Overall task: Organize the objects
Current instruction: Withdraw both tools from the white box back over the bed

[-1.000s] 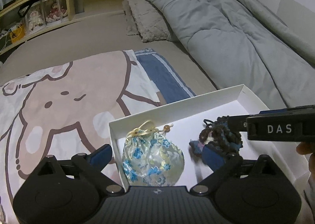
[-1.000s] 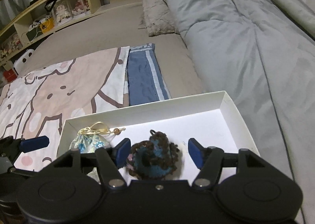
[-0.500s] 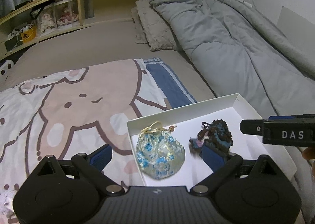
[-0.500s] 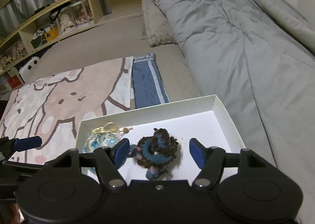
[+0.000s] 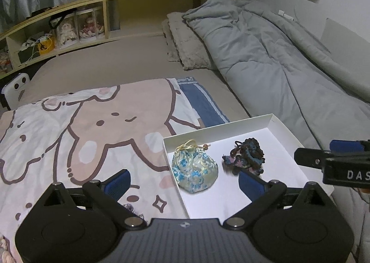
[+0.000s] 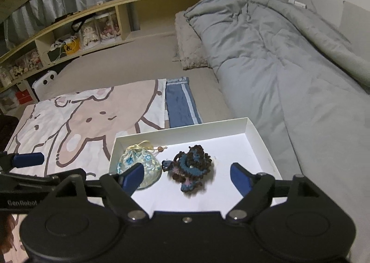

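Note:
A shallow white box (image 5: 284, 128) lies on the bed. Inside it a floral drawstring pouch (image 5: 194, 170) lies on the left and a dark crocheted piece (image 5: 247, 156) on the right, a little apart. My left gripper (image 5: 183, 182) hangs above the box's near left corner, its jaws opening with nothing pressed between them. In the right wrist view the box (image 6: 256, 133), the pouch (image 6: 138, 159) and the crocheted piece (image 6: 192, 165) show below my right gripper (image 6: 186, 176). Its jaws are opening too, and its pads touch nothing.
A blanket with a cartoon print (image 5: 81, 124) covers the bed left of the box, with a folded blue cloth (image 5: 198, 101) beside it. A grey duvet (image 5: 277, 59) and a pillow (image 5: 185, 43) lie to the right. Wooden shelves (image 5: 69, 29) with dolls run along the back.
Both grippers have drawn back and up from the box, so it looks smaller and farther. The right jaws have spread wider around the crocheted piece. Pouch and crocheted piece stay in the box.

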The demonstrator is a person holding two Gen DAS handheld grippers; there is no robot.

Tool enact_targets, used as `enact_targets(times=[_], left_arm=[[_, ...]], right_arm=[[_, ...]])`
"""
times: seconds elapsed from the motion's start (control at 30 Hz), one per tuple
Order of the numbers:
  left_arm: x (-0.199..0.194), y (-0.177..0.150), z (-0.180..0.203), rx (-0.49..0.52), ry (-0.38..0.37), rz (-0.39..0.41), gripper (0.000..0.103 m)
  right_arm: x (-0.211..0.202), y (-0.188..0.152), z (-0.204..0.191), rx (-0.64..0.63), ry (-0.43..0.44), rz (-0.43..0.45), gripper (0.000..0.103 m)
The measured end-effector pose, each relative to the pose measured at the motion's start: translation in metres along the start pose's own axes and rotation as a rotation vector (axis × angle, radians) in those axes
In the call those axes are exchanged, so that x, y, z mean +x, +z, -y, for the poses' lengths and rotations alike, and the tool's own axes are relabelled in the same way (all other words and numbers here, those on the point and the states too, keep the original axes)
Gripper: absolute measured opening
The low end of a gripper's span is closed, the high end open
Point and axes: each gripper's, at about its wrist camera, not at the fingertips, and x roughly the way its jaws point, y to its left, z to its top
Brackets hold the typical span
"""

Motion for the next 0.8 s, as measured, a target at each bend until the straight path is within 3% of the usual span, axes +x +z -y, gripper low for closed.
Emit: enact_targets(times=[0.33, 0.8], left_arm=[[-0.032, -0.019, -0.007, -0.016, 0.0, 0.014, 0.103], [-0.063, -0.037, -0.01, -0.016, 0.001, 0.065, 0.103]], right_arm=[[-0.035, -0.021, -0.004, -0.028, -0.02, 0.061, 0.103], [-0.06, -0.041, -0.012, -0.038, -0.025, 0.101, 0.103]])
